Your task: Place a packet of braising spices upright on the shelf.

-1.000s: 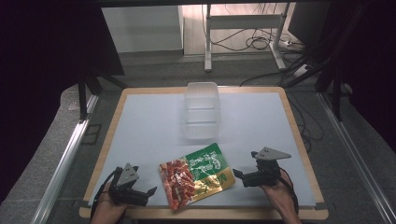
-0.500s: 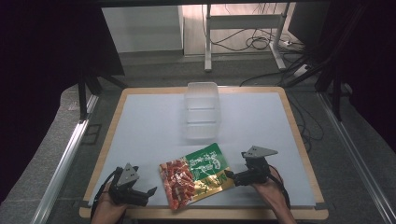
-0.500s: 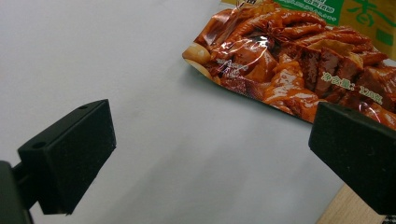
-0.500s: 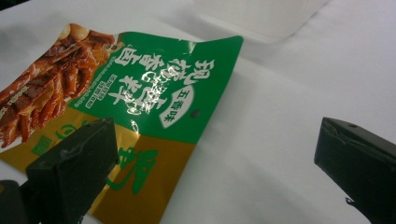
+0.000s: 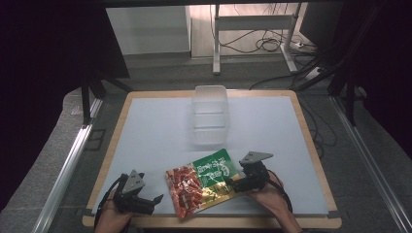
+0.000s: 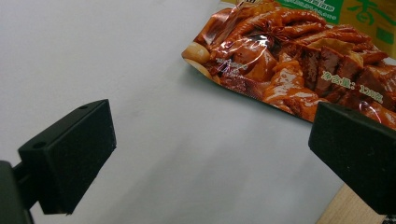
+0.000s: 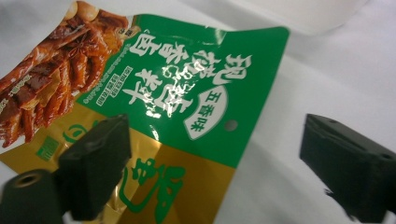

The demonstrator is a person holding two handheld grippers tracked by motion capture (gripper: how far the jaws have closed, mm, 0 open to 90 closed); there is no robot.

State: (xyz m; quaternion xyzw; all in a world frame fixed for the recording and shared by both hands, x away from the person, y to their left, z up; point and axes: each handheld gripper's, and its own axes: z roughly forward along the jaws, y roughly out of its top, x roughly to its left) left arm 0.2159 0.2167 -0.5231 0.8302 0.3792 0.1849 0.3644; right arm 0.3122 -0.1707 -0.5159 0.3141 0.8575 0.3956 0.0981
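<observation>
Beyond our snack packet stands a clear container, well apart; right gripper, jaws spread and just closing, straddles the packet's edge; left gripper gapes empty.

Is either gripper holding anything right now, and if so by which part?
Nothing is held. The right gripper straddles the snack packet's edge, jaws just closing but not yet pressing. The left gripper stands open over bare table.

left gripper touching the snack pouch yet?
Apart. In the left gripper view, bare white mat lies between the left gripper and the snack pouch; its fingers stand open with nothing in them. The high view shows the same gap.
</observation>
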